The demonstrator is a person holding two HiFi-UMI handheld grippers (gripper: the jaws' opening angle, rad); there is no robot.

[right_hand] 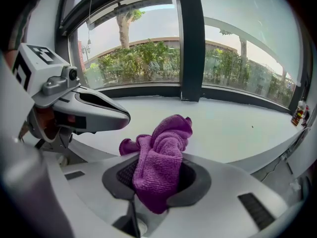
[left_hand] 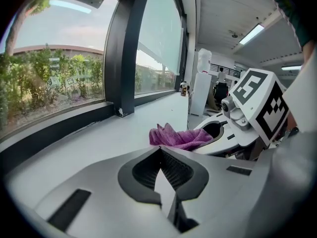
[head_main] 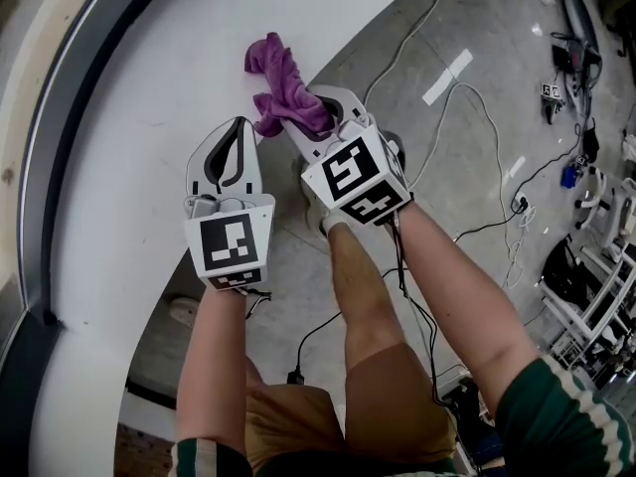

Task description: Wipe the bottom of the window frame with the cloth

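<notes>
A crumpled purple cloth is pinched in my right gripper, which is shut on it over the white sill. Most of the cloth bunches up beyond the fingertips. To its left, my left gripper hovers over the sill with its jaws shut and nothing between them. From the left gripper view the cloth shows just ahead and to the right. The dark bottom rail of the window frame runs along the sill's far edge, apart from both grippers.
A dark upright mullion divides the glass. A small bottle stands at the sill's far right. Below the sill's curved edge, cables trail over the grey floor, with equipment at the right.
</notes>
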